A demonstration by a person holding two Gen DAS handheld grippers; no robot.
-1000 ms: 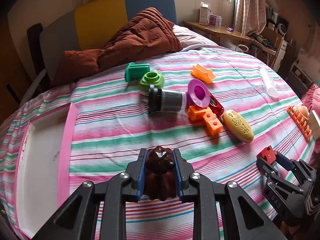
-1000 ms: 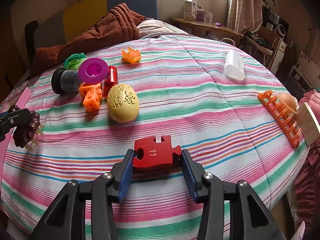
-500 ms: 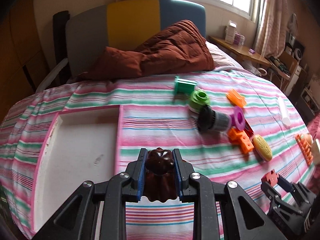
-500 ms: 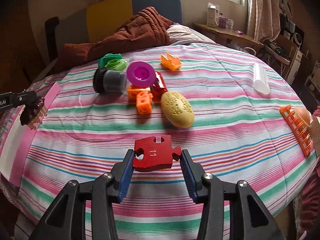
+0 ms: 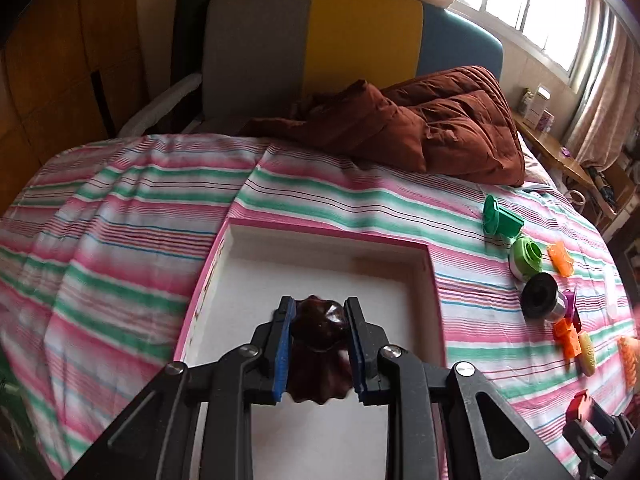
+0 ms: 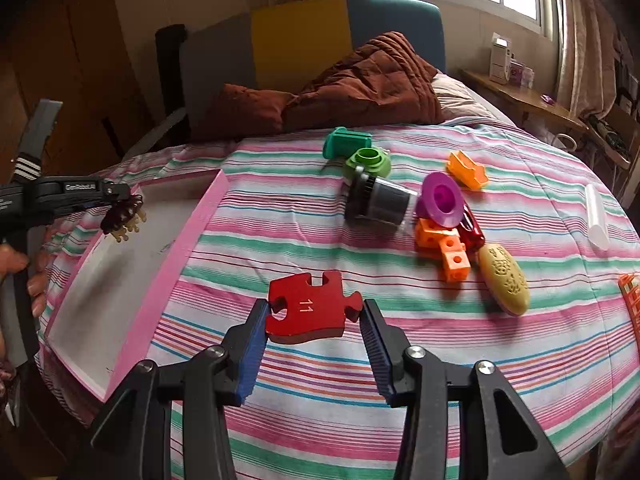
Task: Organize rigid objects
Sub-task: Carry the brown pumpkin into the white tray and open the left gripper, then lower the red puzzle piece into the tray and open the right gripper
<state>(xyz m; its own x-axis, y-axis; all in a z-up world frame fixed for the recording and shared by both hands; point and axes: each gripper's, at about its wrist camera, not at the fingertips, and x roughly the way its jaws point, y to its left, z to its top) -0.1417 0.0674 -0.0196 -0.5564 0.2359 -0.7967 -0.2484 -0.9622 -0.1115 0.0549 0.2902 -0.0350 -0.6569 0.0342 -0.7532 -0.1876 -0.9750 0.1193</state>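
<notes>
My left gripper [image 5: 319, 314] is shut on a dark brown fluted mould [image 5: 319, 356] and holds it above the white tray with a pink rim [image 5: 328, 236]. The right wrist view shows that gripper [image 6: 120, 204] over the tray [image 6: 192, 236]. My right gripper [image 6: 314, 312] is shut on a red puzzle piece marked 11 [image 6: 308, 306], held above the striped bedspread just right of the tray. That piece also shows at the lower right of the left wrist view [image 5: 578, 406].
Loose toys lie on the bedspread right of the tray: a green block [image 6: 346, 142], a green ring [image 6: 368, 162], a black and grey cylinder [image 6: 378, 202], a purple funnel [image 6: 440, 200], orange cubes [image 6: 444, 246], a yellow oval [image 6: 504, 280], a white tube [image 6: 596, 216]. A brown quilt [image 5: 432, 128] lies behind.
My left gripper has swung left with the mould and now hangs over the tray. My right gripper has moved left with the puzzle piece, closer to the tray's rim.
</notes>
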